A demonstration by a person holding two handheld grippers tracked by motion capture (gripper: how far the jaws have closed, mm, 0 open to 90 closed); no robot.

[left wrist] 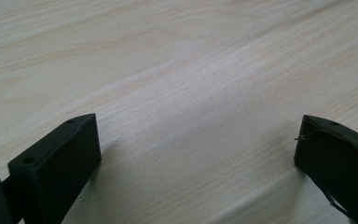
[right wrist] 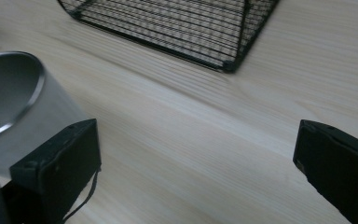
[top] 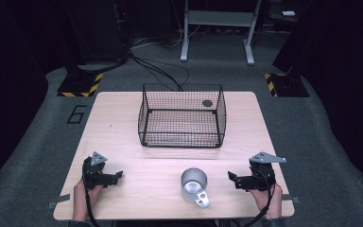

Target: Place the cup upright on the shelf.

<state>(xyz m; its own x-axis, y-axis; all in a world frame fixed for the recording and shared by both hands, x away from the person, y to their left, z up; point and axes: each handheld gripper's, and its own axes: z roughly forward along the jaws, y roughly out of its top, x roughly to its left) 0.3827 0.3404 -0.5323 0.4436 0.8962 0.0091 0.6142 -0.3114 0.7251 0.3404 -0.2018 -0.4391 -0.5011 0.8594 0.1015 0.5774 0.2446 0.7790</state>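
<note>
A silver metal mug (top: 194, 184) stands upright on the wooden table (top: 123, 132) near the front edge, its handle turned toward the person. Its rim and wall (right wrist: 14, 98) appear at the left of the right gripper view. Behind it stands a black wire basket (top: 182, 115), whose near corner (right wrist: 228, 65) shows in the right gripper view. My left gripper (top: 119, 175) rests at the front left, open, over bare wood (left wrist: 196, 140). My right gripper (top: 230, 176) sits just right of the mug, open, with nothing between its jaws (right wrist: 198, 154).
A small dark round spot (top: 207, 103) shows at the basket's back right. Beyond the table, cables (top: 156, 68) cross the grey floor, a white frame (top: 217, 28) stands at the back, and hazard-striped bases (top: 80, 86) flank the far corners.
</note>
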